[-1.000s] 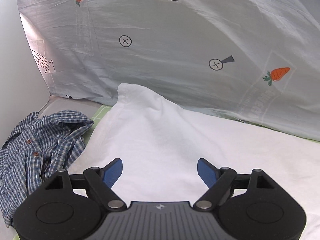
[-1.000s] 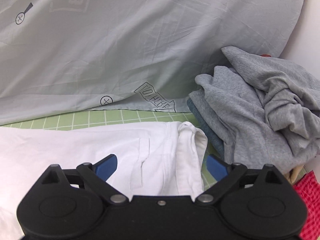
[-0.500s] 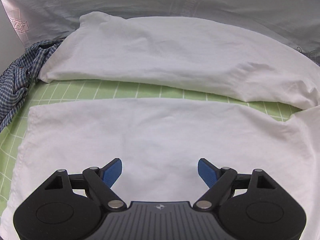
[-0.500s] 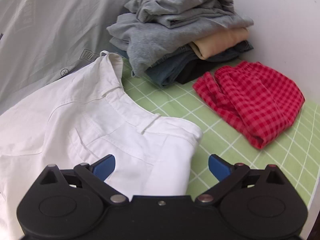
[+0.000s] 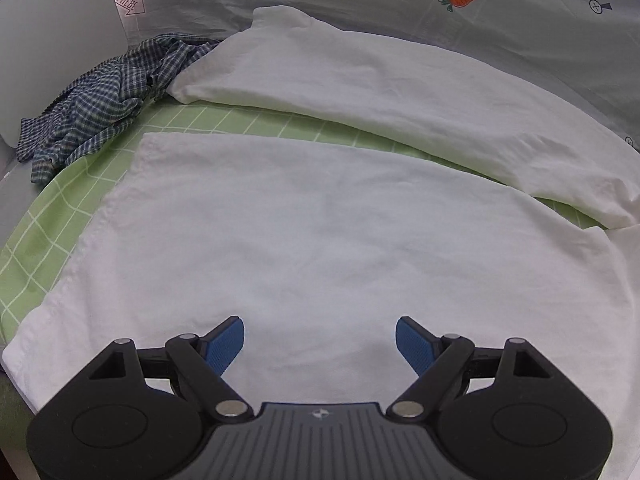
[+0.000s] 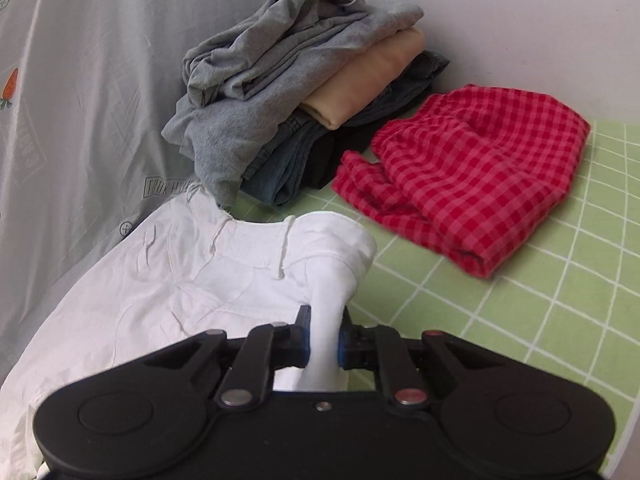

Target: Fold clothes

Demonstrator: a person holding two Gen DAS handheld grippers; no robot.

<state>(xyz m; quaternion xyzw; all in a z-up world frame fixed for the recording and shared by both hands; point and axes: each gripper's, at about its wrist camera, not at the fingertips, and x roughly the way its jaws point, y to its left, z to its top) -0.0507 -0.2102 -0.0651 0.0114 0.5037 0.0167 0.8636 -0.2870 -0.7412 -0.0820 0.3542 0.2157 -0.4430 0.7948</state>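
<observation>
Right gripper [image 6: 323, 338]: jaws closing, pinching the waistband corner of white cotton trousers [image 6: 168, 280].
Left gripper [image 5: 319, 340]: spread wide, empty, above a trouser leg [image 5: 320, 232].

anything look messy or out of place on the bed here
Yes. The blue checked shirt lies crumpled at the mat's far left corner, unfolded. The red checked garment sits loosely bunched beside the folded stack. The white trousers' legs lie splayed apart.
</observation>
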